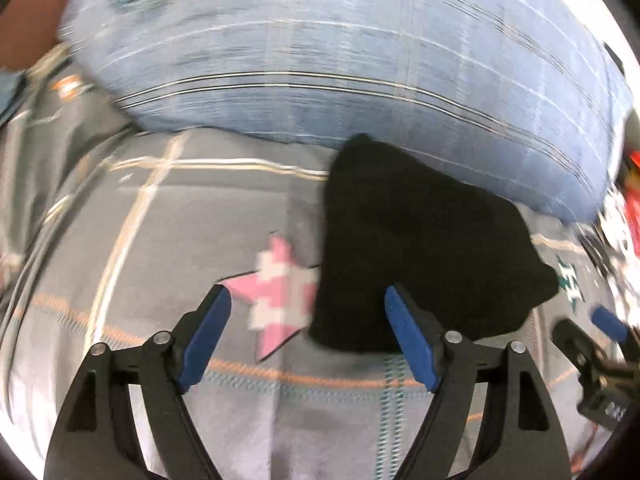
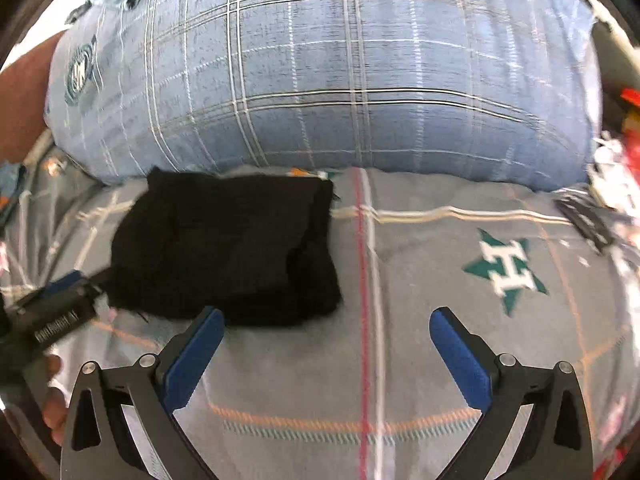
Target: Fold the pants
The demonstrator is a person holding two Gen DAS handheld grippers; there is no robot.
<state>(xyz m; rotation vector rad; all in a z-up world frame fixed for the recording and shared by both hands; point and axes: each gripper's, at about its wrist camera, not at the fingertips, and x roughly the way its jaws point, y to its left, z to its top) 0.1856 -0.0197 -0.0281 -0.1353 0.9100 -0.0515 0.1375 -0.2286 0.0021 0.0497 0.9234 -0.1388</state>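
Note:
The black pants (image 1: 420,248) lie folded into a small bundle on the grey plaid bedsheet (image 1: 160,240), just in front of a blue plaid pillow. In the right wrist view the pants (image 2: 228,248) sit left of centre. My left gripper (image 1: 306,304) is open and empty, its right finger over the bundle's near edge. My right gripper (image 2: 326,320) is open and empty, its left finger at the bundle's near right corner. Each gripper shows at the edge of the other's view: the right one (image 1: 592,340), the left one (image 2: 60,304).
The big blue plaid pillow (image 2: 320,80) fills the back. The sheet carries a pink star (image 1: 276,292) and a green star (image 2: 506,268). Cluttered red and white items (image 2: 624,140) lie at the far right edge.

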